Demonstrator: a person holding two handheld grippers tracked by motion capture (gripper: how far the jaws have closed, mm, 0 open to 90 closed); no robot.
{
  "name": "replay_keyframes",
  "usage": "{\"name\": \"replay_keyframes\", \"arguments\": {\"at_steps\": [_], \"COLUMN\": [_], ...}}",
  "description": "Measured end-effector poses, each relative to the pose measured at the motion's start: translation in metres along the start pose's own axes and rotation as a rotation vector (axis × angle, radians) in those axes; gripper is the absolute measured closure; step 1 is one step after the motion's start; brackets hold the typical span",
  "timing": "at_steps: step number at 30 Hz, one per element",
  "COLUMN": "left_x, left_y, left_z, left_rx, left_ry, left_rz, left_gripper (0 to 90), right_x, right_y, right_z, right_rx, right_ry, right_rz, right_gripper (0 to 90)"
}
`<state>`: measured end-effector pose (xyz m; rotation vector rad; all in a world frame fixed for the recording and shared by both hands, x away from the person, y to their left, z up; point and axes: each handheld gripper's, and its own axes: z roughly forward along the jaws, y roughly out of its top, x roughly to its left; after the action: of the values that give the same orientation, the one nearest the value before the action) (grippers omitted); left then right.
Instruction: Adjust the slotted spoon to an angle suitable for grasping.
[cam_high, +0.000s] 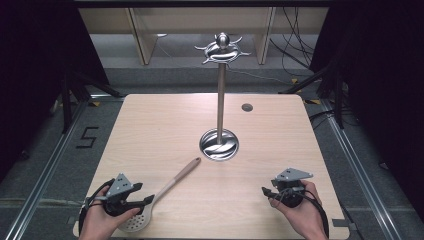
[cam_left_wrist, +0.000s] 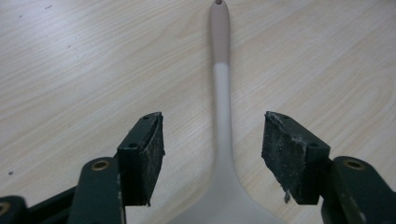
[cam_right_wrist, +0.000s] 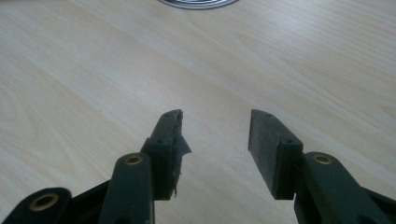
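One slotted spoon (cam_high: 165, 192), one stand (cam_high: 219, 100), two parted grippers.

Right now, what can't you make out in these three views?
- Slotted spoon: in the high view the left tongs cover part of its head; in the left gripper view the bottom edge cuts the head off.
- Utensil stand: its hooks on top are too small to count in the high view; in the right gripper view the top edge cuts its base.
- Small round thing on the table: too small to identify.
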<state>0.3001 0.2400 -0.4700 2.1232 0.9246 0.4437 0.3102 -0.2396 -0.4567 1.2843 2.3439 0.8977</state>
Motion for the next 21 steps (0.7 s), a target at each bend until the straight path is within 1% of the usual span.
{"name": "replay_keyframes", "arguments": {"at_steps": [1, 2, 3, 4, 5, 6, 7, 8, 9, 10, 11, 12, 13, 14, 15, 16, 17, 18, 19, 20, 21], "left_x": [-0.001, -0.001, -0.001, 0.0, 0.0, 0.001, 0.001, -0.001, 0.002, 0.002, 0.002, 0.006, 0.006, 0.006, 0.006, 0.005, 0.006, 0.006, 0.004, 0.006, 0.004], "left_y": [0.003, 0.006, 0.006, 0.012, 0.012, 0.015, 0.018, 0.019, 0.025, 0.025, 0.027, 0.03, 0.035, 0.035, 0.039, 0.041, 0.044, 0.044, 0.045, 0.05, 0.056], "left_z": [0.001, 0.002, 0.002, 0.005, 0.005, 0.006, 0.009, 0.011, 0.013, 0.013, 0.014, 0.015, 0.018, 0.018, 0.02, 0.022, 0.023, 0.023, 0.025, 0.026, 0.031], "left_rx": [0.018, 0.045, 0.045, 0.08, 0.08, 0.103, 0.121, 0.132, 0.174, 0.174, 0.21, 0.24, 0.263, 0.263, 0.288, 0.292, 0.304, 0.304, 0.306, 0.341, 0.356], "left_ry": [-0.005, -0.012, -0.012, -0.018, -0.018, -0.015, -0.016, -0.014, -0.013, -0.013, -0.022, -0.024, -0.01, -0.01, 0.004, 0.012, 0.014, 0.014, 0.016, -0.001, -0.004], "left_rz": [-0.005, -0.005, -0.005, 0.029, 0.029, 0.046, 0.021, -0.024, -0.003, -0.003, -0.023, 0.027, 0.041, 0.041, 0.052, 0.044, 0.059, 0.059, 0.029, 0.048, 0.023], "left_gripper": [38.3, 38.3, 38.3, 38.4, 38.4, 38.4, 38.4, 38.9, 38.9, 39.0, 39.0, 40.0, 41.8, 42.4, 42.4, 42.4, 42.4, 42.4, 42.4, 42.4, 42.5], "right_x": [-0.001, -0.003, -0.003, -0.004, -0.004, -0.005, -0.006, -0.007, -0.007, -0.007, -0.007, -0.006, -0.003, -0.003, -0.003, 0.0, 0.0, 0.0, 0.002, 0.002, 0.002], "right_y": [0.0, -0.001, -0.002, -0.002, -0.002, -0.003, -0.004, -0.005, -0.005, -0.005, -0.005, -0.005, -0.003, -0.003, -0.001, 0.001, 0.001, 0.001, 0.003, 0.003, 0.003], "right_z": [0.0, 0.0, 0.0, 0.0, 0.0, 0.0, 0.001, 0.0, 0.0, 0.0, 0.0, 0.0, -0.001, -0.001, 0.002, 0.002, 0.003, 0.003, 0.004, 0.004, 0.004], "right_rx": [-0.003, -0.014, -0.015, -0.012, -0.012, -0.013, -0.015, -0.01, -0.011, -0.011, -0.01, -0.008, -0.007, -0.007, -0.012, -0.005, -0.013, -0.013, -0.004, -0.004, -0.002], "right_ry": [-0.005, -0.009, -0.01, -0.01, -0.01, -0.008, -0.013, -0.01, -0.01, -0.01, -0.013, -0.014, -0.016, -0.016, -0.011, -0.005, -0.011, -0.011, -0.004, -0.004, -0.003], "right_rz": [0.004, -0.005, -0.007, -0.003, -0.003, 0.001, -0.011, -0.005, -0.001, -0.001, -0.007, -0.009, 0.002, 0.002, -0.014, 0.001, -0.02, -0.02, -0.015, -0.015, -0.017], "right_gripper": [54.7, 54.5, 54.5, 54.4, 54.4, 54.4, 54.4, 54.4, 54.4, 54.4, 54.3, 54.2, 54.1, 54.1, 53.9, 53.8, 53.8, 53.8, 53.6, 53.6, 53.4]}}
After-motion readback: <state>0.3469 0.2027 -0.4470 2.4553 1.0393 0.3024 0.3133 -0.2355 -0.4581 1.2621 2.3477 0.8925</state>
